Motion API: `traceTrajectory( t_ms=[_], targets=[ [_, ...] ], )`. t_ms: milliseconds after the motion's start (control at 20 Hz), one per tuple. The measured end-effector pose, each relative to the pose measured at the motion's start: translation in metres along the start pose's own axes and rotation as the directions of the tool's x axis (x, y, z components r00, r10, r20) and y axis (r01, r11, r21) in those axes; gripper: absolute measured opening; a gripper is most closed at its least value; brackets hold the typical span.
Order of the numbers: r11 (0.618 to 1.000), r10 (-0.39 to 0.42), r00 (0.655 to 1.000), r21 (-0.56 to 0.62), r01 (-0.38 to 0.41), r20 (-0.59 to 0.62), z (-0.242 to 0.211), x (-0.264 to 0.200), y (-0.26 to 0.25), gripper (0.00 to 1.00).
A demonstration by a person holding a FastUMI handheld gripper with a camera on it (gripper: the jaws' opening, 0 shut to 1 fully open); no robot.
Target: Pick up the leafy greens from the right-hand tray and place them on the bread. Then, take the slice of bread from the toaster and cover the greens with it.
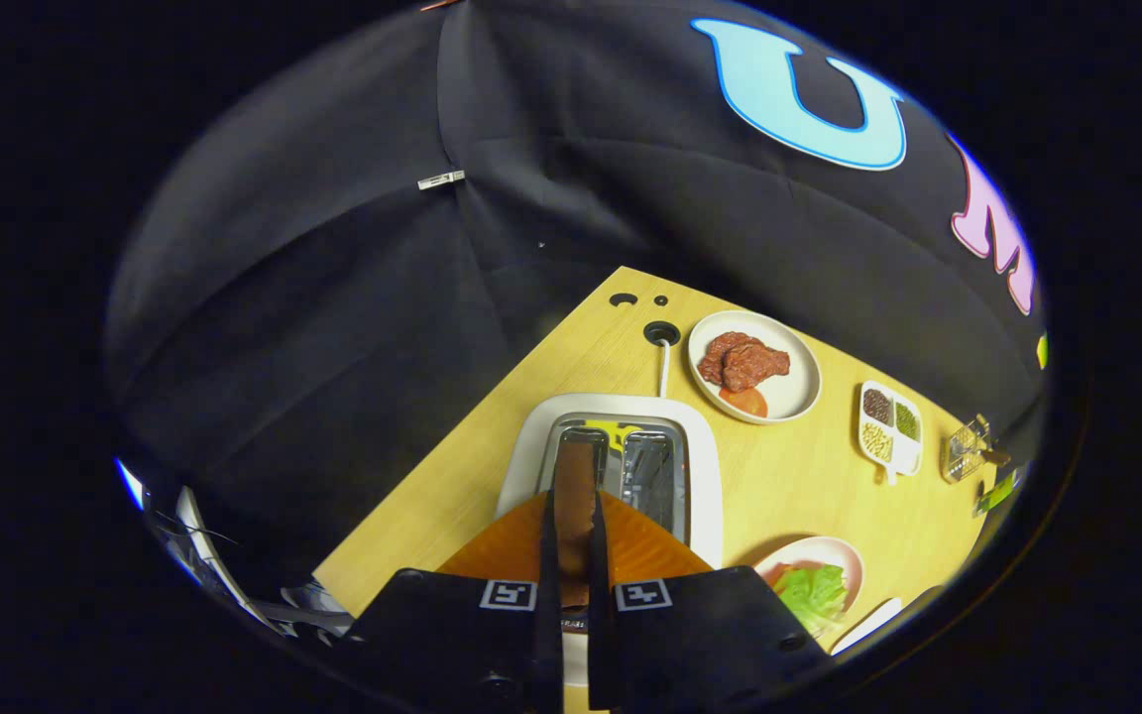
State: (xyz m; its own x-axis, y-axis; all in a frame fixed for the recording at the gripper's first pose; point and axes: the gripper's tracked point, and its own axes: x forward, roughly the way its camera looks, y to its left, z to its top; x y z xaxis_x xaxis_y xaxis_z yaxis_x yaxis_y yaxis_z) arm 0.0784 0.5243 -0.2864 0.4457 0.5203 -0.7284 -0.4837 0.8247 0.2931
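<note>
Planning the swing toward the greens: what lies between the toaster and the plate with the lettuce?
In the gripper view, bare wooden table separates the toaster from the lettuce plate. The gripper is shut on the bread slice.

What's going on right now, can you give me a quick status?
Gripper shut on bread slice, held above white toaster. Leafy greens lie on pink plate beside toaster. Nothing in the way.

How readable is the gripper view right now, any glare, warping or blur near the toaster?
Gripper view: fisheye warping bends the table edges; the toaster slots throw bright glare; the bread slice in the hand-held gripper is close and slightly soft; the meat plate and the greens stay evenly lit and sharp.
</note>
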Motion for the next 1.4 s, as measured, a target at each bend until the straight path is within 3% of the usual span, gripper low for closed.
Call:
traceTrajectory(
  t_ms=[400, 600, 850, 1100, 1400],
  targets=[
    [0.993, 0.082, 0.971, 0.064, -0.099, 0.223, 0.072, -0.098, -0.016, 0.12],
    [0.99, 0.052, 0.95, 0.111, -0.09, 0.309, 0.085, -0.153, -0.053, 0.11],
    [0.977, -0.09, 0.947, 0.212, 0.023, 0.31, 0.038, -0.183, -0.13, 0.11],
    [0.924, -0.255, 0.945, 0.339, 0.177, 0.203, -0.044, -0.166, -0.202, 0.11],
    [0.881, -0.292, 0.946, 0.426, 0.206, 0.145, -0.1, -0.121, -0.22, 0.12]
  ],
)
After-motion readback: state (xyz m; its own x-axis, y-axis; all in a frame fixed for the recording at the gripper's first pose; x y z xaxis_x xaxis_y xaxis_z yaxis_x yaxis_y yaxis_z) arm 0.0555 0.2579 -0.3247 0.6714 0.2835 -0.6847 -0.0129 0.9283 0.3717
